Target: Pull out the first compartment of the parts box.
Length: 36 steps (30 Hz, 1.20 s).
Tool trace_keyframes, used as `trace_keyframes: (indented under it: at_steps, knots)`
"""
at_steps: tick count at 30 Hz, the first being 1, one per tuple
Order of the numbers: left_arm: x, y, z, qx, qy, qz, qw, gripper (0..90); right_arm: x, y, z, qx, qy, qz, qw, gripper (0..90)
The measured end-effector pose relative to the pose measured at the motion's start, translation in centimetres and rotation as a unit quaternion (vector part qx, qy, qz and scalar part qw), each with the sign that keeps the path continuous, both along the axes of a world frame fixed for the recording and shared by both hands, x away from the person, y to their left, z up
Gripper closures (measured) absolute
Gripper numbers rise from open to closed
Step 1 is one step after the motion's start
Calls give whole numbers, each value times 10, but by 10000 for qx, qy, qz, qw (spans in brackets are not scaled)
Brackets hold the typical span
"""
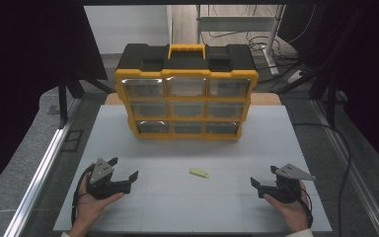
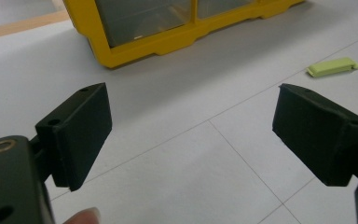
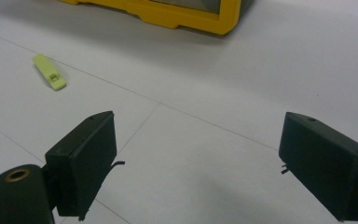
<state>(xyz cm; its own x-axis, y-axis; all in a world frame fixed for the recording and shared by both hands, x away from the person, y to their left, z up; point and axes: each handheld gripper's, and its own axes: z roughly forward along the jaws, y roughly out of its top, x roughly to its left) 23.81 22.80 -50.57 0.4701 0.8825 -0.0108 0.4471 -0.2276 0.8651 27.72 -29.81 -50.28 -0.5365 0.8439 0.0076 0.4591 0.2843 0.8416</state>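
A small lime-green flat piece point(image 1: 198, 173) lies on the white table between my two grippers; it also lies at the upper right of the left gripper view point(image 2: 332, 66) and upper left of the right gripper view point(image 3: 49, 72). Behind it stands a yellow and black drawer organizer point(image 1: 186, 94) with several clear drawers. My left gripper point(image 1: 123, 169) rests low at the front left, jaws wide apart and empty point(image 2: 193, 135). My right gripper point(image 1: 265, 177) sits at the front right, also open with nothing between its jaws point(image 3: 198, 163).
The white table top point(image 1: 192, 202) has thin seam lines and ends in a front edge near the person's hands. Metal rails run along both sides. Cables and a desk frame point(image 1: 271, 34) stand on the floor behind the organizer.
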Motion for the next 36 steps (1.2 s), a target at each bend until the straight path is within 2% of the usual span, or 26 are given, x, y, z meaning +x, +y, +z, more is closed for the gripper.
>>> trace_keyframes:
  at_steps: [16, 21, 26, 36]
  knots:
    - [3, -3, 0, 127, -93, 47, 9999, 112, 4, -7, -6, 190, 239, -52, 9995, 124]
    - [1, -6, -1, 238, -149, -34, 9996, 104, 2, -4, -5, 131, 225, -79, 9996, 125]
    - [0, -7, 1, 201, -197, -59, 9996, 104, 1, -3, -3, 128, 187, -83, 9997, 126]
    - [1, -8, 2, 280, -287, -69, 9992, 103, 3, -3, -4, 114, 224, -122, 9996, 128]
